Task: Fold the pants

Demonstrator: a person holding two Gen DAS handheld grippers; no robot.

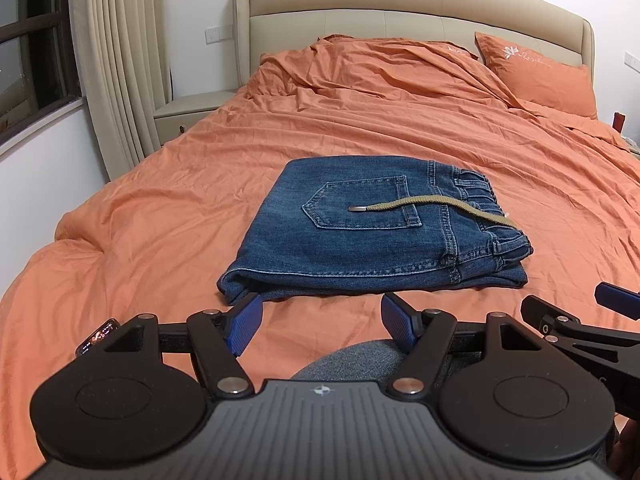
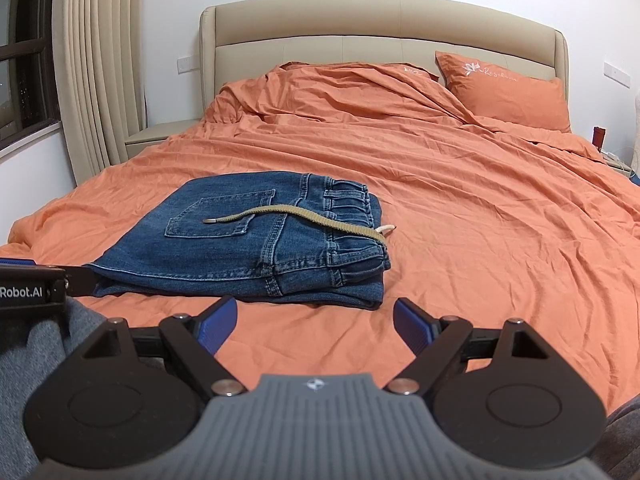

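Blue denim pants (image 1: 360, 240) (image 2: 248, 252) lie folded into a compact rectangle on the orange bed, back pocket up and elastic waistband at the right. A tan drawstring (image 1: 432, 204) (image 2: 296, 216) trails across the top. My left gripper (image 1: 320, 320) hovers just short of the near edge of the pants, open, nothing between its blue pads. My right gripper (image 2: 316, 320) is open too and holds nothing, a little nearer than the pants' right corner. Part of the right gripper's fingers (image 1: 616, 300) shows in the left wrist view.
The orange sheet (image 1: 440, 132) covers the whole bed, rumpled toward the beige headboard (image 2: 380, 28). An orange pillow (image 2: 508, 92) lies at the back right. A nightstand (image 1: 188, 112), curtain and window stand at the left. A grey-clad knee (image 1: 352, 360) shows below the gripper.
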